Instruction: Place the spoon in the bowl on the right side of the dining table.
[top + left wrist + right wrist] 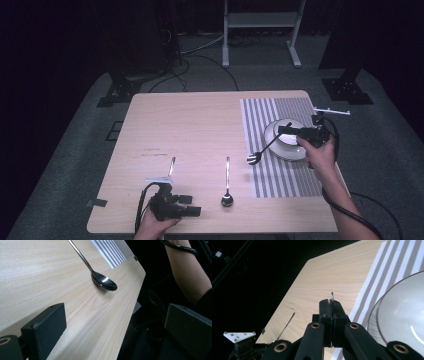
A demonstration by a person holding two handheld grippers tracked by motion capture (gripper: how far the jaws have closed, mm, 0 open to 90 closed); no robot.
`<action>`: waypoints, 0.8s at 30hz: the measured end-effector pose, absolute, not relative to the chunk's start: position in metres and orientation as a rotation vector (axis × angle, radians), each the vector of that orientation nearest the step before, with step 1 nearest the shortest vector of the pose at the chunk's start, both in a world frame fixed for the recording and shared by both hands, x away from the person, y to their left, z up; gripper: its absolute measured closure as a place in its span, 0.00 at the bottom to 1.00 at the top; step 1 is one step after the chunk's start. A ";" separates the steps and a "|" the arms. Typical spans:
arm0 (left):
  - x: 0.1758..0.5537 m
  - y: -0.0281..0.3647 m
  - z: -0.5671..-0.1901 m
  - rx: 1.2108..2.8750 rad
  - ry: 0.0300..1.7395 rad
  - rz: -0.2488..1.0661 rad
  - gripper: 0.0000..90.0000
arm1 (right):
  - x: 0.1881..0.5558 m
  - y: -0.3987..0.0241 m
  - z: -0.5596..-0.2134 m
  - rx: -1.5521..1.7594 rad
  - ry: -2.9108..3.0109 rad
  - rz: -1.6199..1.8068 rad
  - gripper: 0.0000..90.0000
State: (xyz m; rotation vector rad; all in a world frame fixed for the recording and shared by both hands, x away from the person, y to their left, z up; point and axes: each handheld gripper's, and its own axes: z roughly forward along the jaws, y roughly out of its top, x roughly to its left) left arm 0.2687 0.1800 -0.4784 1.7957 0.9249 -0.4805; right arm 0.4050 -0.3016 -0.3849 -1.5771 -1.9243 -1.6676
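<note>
The fork (265, 148) hangs clamped by its handle in the right gripper (286, 130), over the striped mat (280, 175) beside the plate (292, 150). We see the left gripper (196, 205) with jaws apart near the table's (200, 125) front edge, beside the spoon (227, 185).

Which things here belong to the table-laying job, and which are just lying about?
Probably part of the job: fork, clamped in the right gripper; plate; striped placemat; spoon; slim utensil by the open left gripper.

Just lying about: white frame, floor cables, black stand base, all beyond the table.
</note>
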 end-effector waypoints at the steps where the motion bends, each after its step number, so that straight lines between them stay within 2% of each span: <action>1: 0.269 0.180 -0.478 1.796 0.925 -0.481 0.03 | 0.405 -0.302 -0.385 -1.577 -1.924 -1.668 0.99; 24: 0.269 0.180 -0.479 1.795 0.931 -0.485 0.03 | 0.409 -0.346 -0.383 -1.746 -1.820 -1.729 0.99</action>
